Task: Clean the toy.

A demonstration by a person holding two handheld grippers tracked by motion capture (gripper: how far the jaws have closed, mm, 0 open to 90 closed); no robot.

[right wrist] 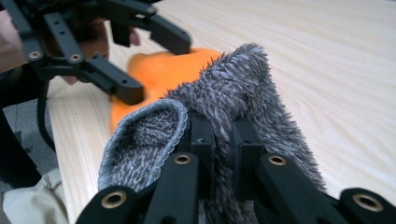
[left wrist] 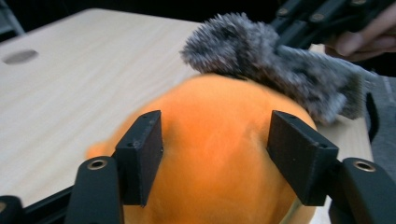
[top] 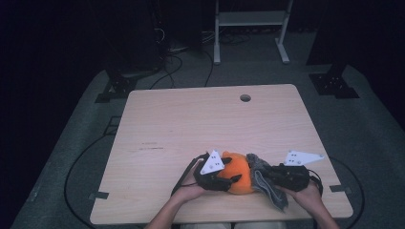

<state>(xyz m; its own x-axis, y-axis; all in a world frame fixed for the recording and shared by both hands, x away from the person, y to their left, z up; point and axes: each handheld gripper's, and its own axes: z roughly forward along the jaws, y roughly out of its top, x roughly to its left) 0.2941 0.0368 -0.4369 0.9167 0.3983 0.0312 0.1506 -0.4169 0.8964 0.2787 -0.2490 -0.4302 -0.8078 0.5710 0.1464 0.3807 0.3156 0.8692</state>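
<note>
An orange plush thing (top: 237,174) lies near the table's front edge, and my left gripper (top: 229,172) reaches onto it from the left. In the left gripper view the plush (left wrist: 215,177) bulges between the two black pads (left wrist: 140,154), which touch its sides. A grey fuzzy cloth (top: 268,190) hangs against the plush's right side, with my right gripper (top: 265,174) shut on it. In the right gripper view the jaws (right wrist: 223,135) pinch a fold of the cloth (right wrist: 243,84), with the plush (right wrist: 159,70) and the left gripper (right wrist: 154,60) just beyond.
The light wooden table (top: 191,119) has a round cable hole (top: 245,98) near its far edge. Both hands work close to the front edge. On the dark floor behind stand a white frame (top: 250,28), black stand feet (top: 117,88) and loose cables.
</note>
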